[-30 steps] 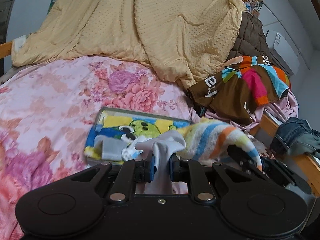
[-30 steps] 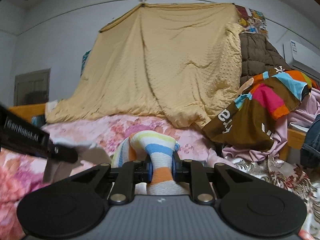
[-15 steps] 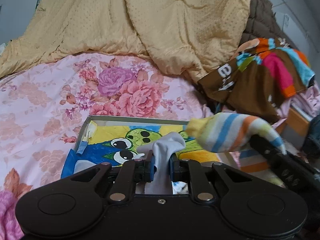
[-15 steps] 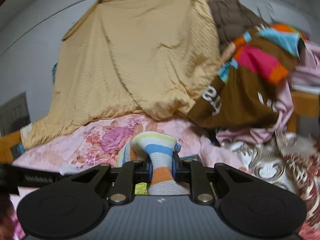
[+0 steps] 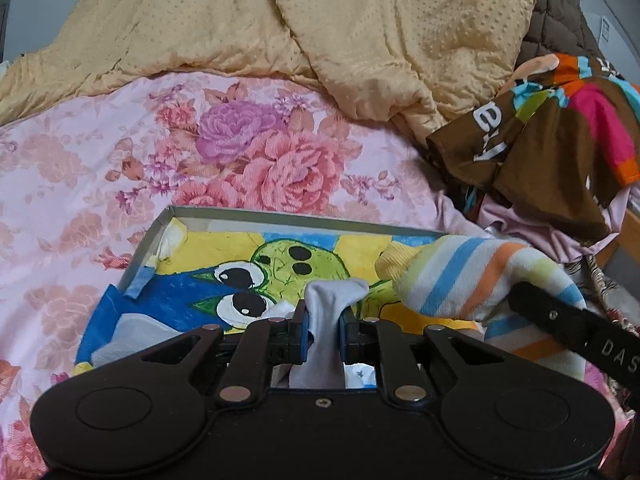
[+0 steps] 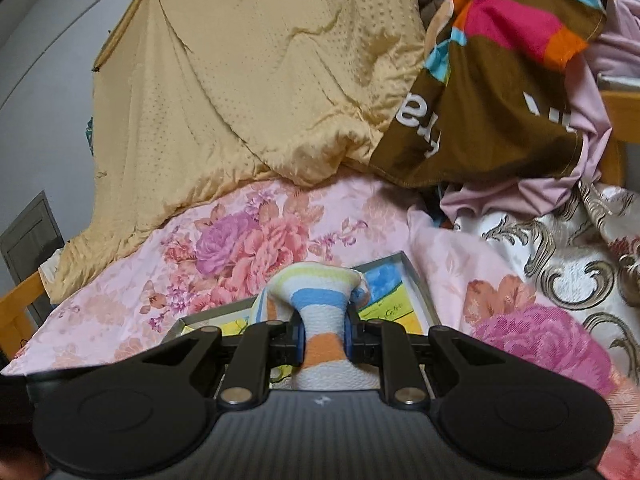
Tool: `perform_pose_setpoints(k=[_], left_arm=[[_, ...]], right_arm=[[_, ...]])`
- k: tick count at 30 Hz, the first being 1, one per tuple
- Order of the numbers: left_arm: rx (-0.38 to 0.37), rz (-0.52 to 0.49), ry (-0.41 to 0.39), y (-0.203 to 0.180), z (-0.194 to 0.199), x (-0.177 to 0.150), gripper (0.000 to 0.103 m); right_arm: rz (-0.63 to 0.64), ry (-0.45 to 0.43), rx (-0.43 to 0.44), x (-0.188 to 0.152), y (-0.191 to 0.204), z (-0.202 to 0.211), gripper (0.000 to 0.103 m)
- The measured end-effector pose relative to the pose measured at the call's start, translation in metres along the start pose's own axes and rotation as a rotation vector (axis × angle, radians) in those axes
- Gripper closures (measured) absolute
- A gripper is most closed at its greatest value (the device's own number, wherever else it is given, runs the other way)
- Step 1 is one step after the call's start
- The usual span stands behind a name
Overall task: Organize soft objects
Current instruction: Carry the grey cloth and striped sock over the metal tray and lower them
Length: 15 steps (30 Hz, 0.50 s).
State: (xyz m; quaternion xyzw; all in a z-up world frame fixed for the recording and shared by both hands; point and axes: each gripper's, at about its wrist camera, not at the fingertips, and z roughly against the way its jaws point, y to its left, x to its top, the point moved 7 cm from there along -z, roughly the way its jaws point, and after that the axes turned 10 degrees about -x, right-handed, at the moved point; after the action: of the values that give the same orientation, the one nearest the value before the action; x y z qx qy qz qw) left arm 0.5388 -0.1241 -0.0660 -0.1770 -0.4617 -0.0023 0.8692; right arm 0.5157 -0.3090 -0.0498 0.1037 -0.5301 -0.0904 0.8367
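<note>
On the bed (image 5: 100, 152), a shallow box (image 5: 280, 216) with a cartoon picture on its floor lies on the pink flowered bedspread, and both socks are held above or at its near edge. Neither sock has been released into the box; some pale cloth shows at the box's near left corner, but what it is cannot be told from these views. The left hand-held gripper (image 5: 323, 326) is clamped on a grey sock (image 5: 332, 296), its jaws drawn nearly together with the fabric pinched between the blue pads and bunching out in front, over the near part of the box. The right hand-held gripper (image 6: 323, 334) is clamped on a striped sock (image 6: 320, 304), jaws close together on the banded cloth, which bulges forward over the box's right portion; in the left wrist view the same striped sock (image 5: 480, 276) hangs by the box's right end, just beside the grey one. Judgement: the task stands at the placing stage, with both socks carried to the box but not yet set down or let go. A yellow blanket (image 5: 360, 40), a brown patterned garment (image 5: 540, 128) and other loose cloth remain heaped beyond and to the right of the box; whether these belong to the job cannot be determined.
</note>
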Motion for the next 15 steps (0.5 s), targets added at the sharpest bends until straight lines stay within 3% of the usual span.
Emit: perform_pose_setpoints(k=[9, 15], left_arm=[[0.009, 0.086, 0.036, 0.019, -0.017, -0.01, 0.088], [0.017, 0.135, 0.07, 0.025, -0.023, -0.014, 0.086]], right_arm=[[-0.006, 0.107, 0.003, -0.016, 0.002, -0.027, 0.083], [-0.005, 0.134, 0.016, -0.019, 0.006, -0.029, 0.08]])
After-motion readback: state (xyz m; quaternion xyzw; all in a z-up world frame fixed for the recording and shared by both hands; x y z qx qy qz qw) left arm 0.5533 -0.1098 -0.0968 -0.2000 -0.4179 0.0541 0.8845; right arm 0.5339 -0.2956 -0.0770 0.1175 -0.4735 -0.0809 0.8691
